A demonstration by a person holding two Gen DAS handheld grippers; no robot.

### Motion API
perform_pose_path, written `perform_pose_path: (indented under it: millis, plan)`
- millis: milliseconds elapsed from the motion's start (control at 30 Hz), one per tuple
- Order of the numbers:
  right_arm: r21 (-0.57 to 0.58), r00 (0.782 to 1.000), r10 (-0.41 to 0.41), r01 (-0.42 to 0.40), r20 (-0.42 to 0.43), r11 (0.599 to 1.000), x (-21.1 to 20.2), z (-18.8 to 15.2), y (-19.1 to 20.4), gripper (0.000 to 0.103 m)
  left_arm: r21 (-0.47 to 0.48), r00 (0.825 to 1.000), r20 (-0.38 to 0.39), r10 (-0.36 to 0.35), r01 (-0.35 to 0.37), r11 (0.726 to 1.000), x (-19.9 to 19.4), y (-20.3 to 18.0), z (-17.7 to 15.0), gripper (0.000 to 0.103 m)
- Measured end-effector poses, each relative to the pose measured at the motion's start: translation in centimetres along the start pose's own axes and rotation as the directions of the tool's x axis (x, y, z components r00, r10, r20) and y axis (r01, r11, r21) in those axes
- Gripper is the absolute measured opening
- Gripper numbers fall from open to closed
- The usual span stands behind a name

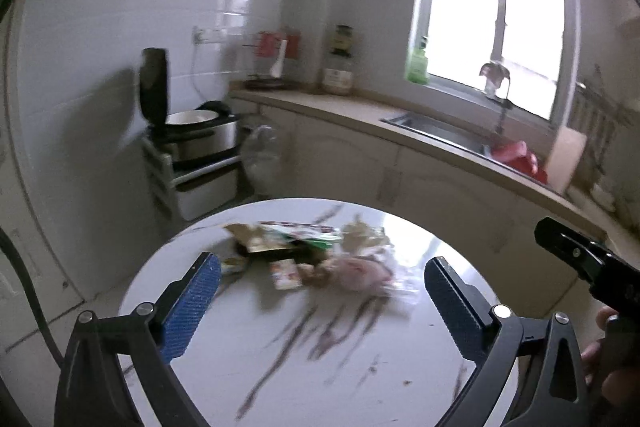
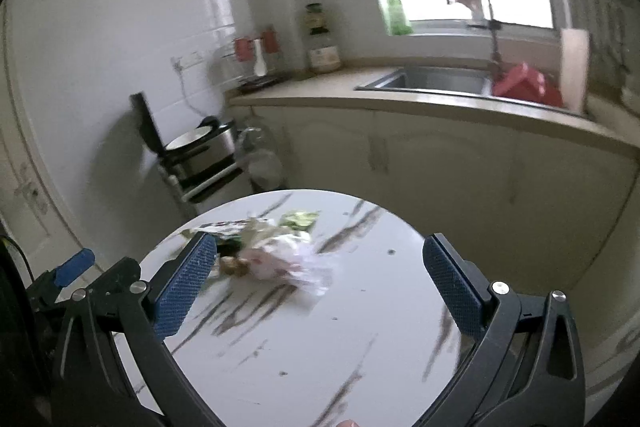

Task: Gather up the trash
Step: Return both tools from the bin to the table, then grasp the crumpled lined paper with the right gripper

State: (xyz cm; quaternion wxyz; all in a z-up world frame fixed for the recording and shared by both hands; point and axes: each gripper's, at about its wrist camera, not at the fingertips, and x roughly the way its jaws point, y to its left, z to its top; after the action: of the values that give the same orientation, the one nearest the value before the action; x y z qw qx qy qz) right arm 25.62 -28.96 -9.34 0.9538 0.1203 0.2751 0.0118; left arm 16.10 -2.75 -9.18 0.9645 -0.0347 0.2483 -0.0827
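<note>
A pile of trash (image 1: 304, 247) lies on the far side of a round white marble-look table (image 1: 304, 367): several wrappers and a crumpled pinkish plastic bag (image 1: 360, 273). My left gripper (image 1: 324, 267) hovers over the table, pointing at the pile, open wide and holding nothing. In the right wrist view the same pile (image 2: 276, 259) lies ahead and slightly left, with a green wrapper (image 2: 298, 219) behind it. My right gripper (image 2: 320, 255) is open too and empty. Each gripper shows at the edge of the other's view: the right one (image 1: 576, 255), the left one (image 2: 76, 267).
Behind the table an open rice cooker (image 1: 200, 135) sits on a low rack, with a clear plastic bag (image 1: 260, 151) beside it on the floor. A counter with a sink (image 1: 436, 129), a red item (image 1: 520, 155) and a cutting board (image 1: 566, 159) runs under the window.
</note>
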Motion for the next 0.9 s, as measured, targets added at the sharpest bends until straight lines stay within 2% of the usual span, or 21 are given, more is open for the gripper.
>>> perform_pose_path:
  millis: [200, 400, 667, 800, 900]
  plan:
    - [-0.087, 1.0, 0.027, -0.027, 0.001, 0.996, 1.1, -0.3, 4.0, 0.103, -0.049, 0.999, -0.013, 0.043, -0.043, 0.998, -0.3, 2.3, -0.5, 0.101]
    - [-0.099, 0.998, 0.003, -0.01, -0.07, 0.995, 4.2, -0.9, 4.2, 0.103, -0.082, 0.994, -0.085, 0.063, -0.07, 0.994, 1.7, 3.6, -0.7, 0.101]
    - [-0.081, 0.982, -0.011, -0.005, -0.189, 0.997, 9.7, -2.2, 1.9, 0.103, -0.071, 0.983, -0.172, 0.06, -0.073, 0.995, 6.9, 3.4, 1.6, 0.101]
    - [-0.064, 0.969, -0.001, -0.016, -0.248, 0.998, 13.0, -2.9, 1.1, 0.103, -0.057, 0.971, -0.228, 0.065, -0.08, 0.995, 11.3, 3.4, 2.5, 0.101]
    - [-0.051, 0.957, 0.036, -0.053, -0.288, 0.997, 15.7, -3.2, 1.1, 0.103, -0.065, 0.962, -0.267, 0.06, -0.08, 0.995, 14.6, 3.6, 3.0, 0.101]
